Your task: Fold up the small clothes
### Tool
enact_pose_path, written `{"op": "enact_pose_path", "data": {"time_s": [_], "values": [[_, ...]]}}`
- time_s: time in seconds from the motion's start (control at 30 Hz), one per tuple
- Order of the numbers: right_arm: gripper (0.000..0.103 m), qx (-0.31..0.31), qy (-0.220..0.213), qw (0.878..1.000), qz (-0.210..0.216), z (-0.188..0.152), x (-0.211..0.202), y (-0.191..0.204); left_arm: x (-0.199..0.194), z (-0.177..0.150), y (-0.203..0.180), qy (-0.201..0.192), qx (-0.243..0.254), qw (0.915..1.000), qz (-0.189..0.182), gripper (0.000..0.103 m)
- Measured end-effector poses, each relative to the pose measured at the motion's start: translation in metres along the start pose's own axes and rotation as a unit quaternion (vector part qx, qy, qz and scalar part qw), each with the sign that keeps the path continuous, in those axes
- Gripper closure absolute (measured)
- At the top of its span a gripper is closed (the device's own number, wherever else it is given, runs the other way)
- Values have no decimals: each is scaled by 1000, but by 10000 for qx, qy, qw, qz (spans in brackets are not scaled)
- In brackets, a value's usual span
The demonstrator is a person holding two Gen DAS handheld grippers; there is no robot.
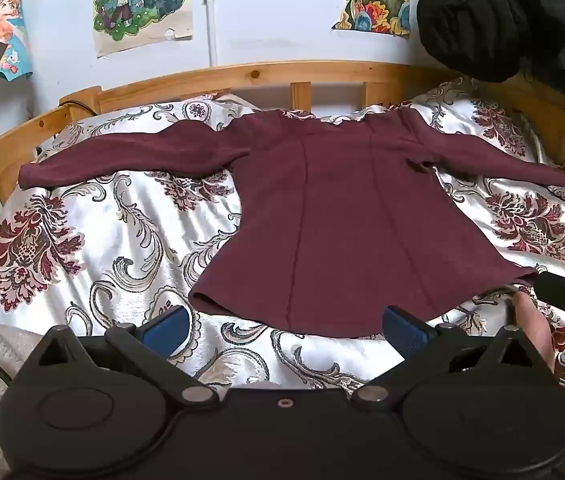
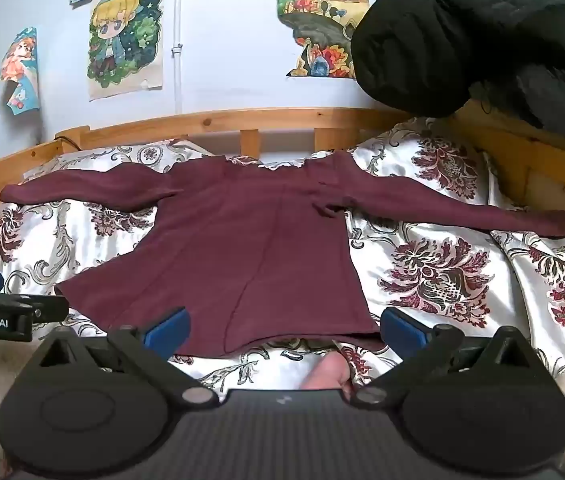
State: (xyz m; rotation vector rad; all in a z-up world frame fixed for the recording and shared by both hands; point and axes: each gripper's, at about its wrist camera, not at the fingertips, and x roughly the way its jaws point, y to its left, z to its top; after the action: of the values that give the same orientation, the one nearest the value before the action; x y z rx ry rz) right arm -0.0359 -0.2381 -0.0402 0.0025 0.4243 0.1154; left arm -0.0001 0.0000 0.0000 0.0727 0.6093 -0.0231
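Maroon top (image 1: 334, 216): a soft knit, flared at the hem, lies flat mid-bed with both long sleeves spread towards the side edges of the glossy damask bedspread (image 1: 94, 240). Folding not yet begun. Left gripper (image 1: 286, 326) and right gripper (image 2: 284, 326) hover at the near hem, fingers wide apart, empty. Next: pinch a sleeve or hem corner.

Cut off and hidden parts

The maroon top's (image 1: 334, 216) right sleeve runs off the left wrist view's edge; the black jacket (image 2: 478, 28) (upper right) is cropped in both views, hiding 1 corner of the wooden headboard (image 2: 218, 120).
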Motion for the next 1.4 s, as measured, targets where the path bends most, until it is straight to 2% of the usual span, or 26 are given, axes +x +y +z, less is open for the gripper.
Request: {"op": "enact_pose_path", "data": {"time_s": [1.4], "values": [[0,39,7,10000,10,-1,-1,0,0,0,-1,11,25,10000,2,1]]}}
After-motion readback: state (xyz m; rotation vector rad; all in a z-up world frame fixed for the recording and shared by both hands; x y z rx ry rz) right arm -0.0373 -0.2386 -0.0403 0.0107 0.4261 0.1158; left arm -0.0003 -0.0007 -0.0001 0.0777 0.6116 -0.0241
